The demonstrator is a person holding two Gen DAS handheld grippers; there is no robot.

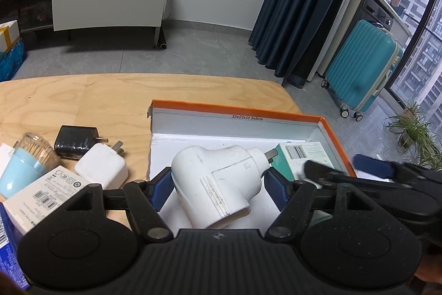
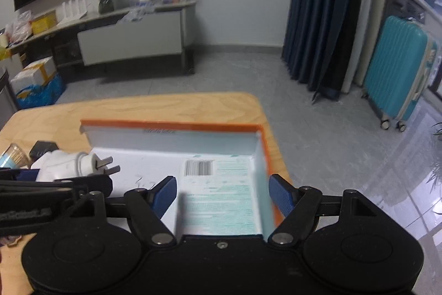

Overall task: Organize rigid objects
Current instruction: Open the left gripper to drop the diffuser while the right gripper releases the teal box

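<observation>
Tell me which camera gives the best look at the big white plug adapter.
The left wrist view: the big white plug adapter fills the centre between the left gripper fingers, over the orange-rimmed box. The right wrist view shows only its pronged end at the left edge, partly hidden.

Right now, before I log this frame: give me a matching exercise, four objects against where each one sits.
Things:
1. large white plug adapter
2. teal-and-white carton
3. black charger
4. light blue cup

Places:
A. on the table, touching the small white charger
B. between the left gripper fingers, over the orange-rimmed box
C. far left of the table, beside a clear jar
D. inside the box, against its right wall

Pairs: 1-B, 2-D, 3-A, 4-C
</observation>
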